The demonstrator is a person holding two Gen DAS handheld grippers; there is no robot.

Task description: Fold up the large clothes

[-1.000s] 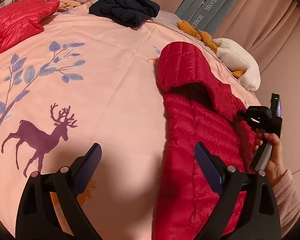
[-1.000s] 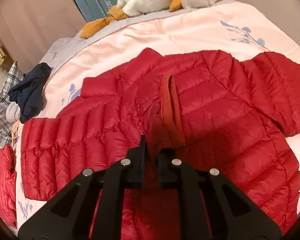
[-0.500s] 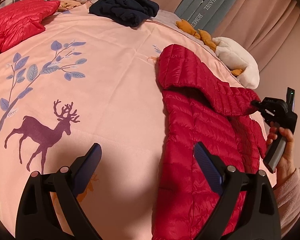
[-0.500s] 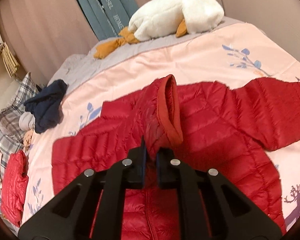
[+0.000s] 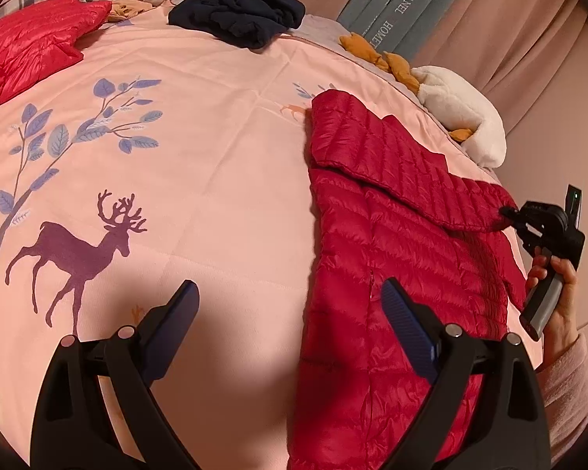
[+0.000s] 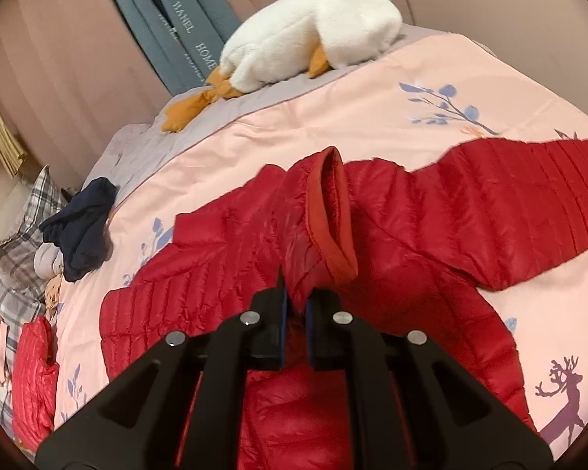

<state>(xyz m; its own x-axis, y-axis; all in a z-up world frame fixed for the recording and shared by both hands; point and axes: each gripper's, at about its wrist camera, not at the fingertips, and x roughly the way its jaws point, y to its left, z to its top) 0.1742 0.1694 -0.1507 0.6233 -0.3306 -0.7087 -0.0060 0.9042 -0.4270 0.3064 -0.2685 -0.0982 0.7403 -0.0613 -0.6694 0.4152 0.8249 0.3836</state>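
Observation:
A red puffer jacket (image 5: 392, 243) lies spread on the pink bedspread (image 5: 176, 180). In the right wrist view the jacket (image 6: 431, 243) fills the middle, one sleeve reaching right. My right gripper (image 6: 296, 305) is shut on the jacket's sleeve cuff (image 6: 329, 215) and holds it lifted above the body. In the left wrist view that gripper (image 5: 507, 213) pinches the fabric at the jacket's right edge. My left gripper (image 5: 290, 305) is open and empty, hovering over the bedspread at the jacket's lower left edge.
A dark navy garment (image 5: 239, 4) and a second red jacket (image 5: 31, 51) lie at the far side of the bed. A white plush goose (image 6: 313, 35) lies by the curtain. Plaid pillows (image 6: 23, 211) are at the left.
My right gripper has lifted the cuff and pulled it back and to the right over the jacket, stretching the sleeve across the body. The left gripper has stayed open and almost still.

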